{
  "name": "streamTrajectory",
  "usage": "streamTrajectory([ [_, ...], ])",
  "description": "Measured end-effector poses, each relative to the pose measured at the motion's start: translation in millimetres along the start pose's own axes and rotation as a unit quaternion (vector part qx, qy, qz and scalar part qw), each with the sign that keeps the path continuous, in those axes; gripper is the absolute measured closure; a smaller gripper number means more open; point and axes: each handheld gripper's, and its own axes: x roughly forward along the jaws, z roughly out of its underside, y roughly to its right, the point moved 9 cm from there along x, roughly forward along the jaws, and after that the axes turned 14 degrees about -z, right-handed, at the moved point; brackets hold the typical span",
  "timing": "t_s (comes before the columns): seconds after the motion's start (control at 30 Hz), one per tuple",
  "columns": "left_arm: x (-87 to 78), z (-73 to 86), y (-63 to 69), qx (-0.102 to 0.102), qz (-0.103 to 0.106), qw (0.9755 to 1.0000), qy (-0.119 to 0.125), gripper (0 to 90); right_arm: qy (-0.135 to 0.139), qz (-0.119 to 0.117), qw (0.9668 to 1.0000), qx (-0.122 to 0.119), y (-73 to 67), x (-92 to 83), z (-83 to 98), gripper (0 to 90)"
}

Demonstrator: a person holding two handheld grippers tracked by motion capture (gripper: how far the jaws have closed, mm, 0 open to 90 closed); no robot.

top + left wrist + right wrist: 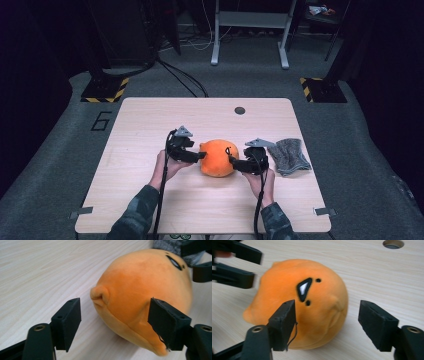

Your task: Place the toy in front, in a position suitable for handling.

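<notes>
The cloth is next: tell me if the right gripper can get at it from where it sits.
Probably yes: the grey cloth lies flat beside the right gripper, nothing on it, fingers open.

Bright table in a dark room; close views soft and partly blurred.

In the high view, light falls from above onto the pale table, while the floor toward 9 and 3 o'clock sinks into near black; the picture is coarse and low in detail. Short soft shadows sit under the orange plush. In the left gripper view the plush is fairly sharp, with the near jaws slightly soft. In the right gripper view the other gripper's jaws at 10 o'clock are smeared by motion blur, and the wood shows mild glare at 12 o'clock.
</notes>
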Motion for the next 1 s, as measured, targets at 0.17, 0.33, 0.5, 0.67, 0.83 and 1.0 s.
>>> streamTrajectory([
  [0.17,-13.8,8.4,15.6,0.006,0.01,0.9999,0.012,24.6,-0.008,-0.003,0.9997,-0.022,5.6,0.6,-8.7,28.2],
  [0.33,-3.5,32.9,37.0,0.05,0.017,0.9983,-0.026,28.6,-0.031,-0.029,0.9989,-0.02,5.7,11.1,-8.9,39.5],
  [0.5,8.6,48.3,46.5,0.05,0.015,0.998,-0.034,51.2,-0.04,-0.051,0.9977,-0.021,3.8,19.2,0.5,65.3],
  [0.67,7.7,41.8,48.4,0.059,0.018,0.9978,-0.023,68.8,-0.029,-0.039,0.9986,-0.02,2.6,17.7,1.9,78.8],
  [0.83,5.0,31.1,43.0,0.072,0.022,0.9969,-0.02,71.6,-0.012,-0.017,0.9997,-0.014,-0.1,9.5,-2.9,82.2],
  [1.0,6.2,24.7,38.3,0.069,0.035,0.9968,-0.017,71.3,0.002,0.007,0.9999,-0.011,-4.0,0.9,-5.9,81.7],
])
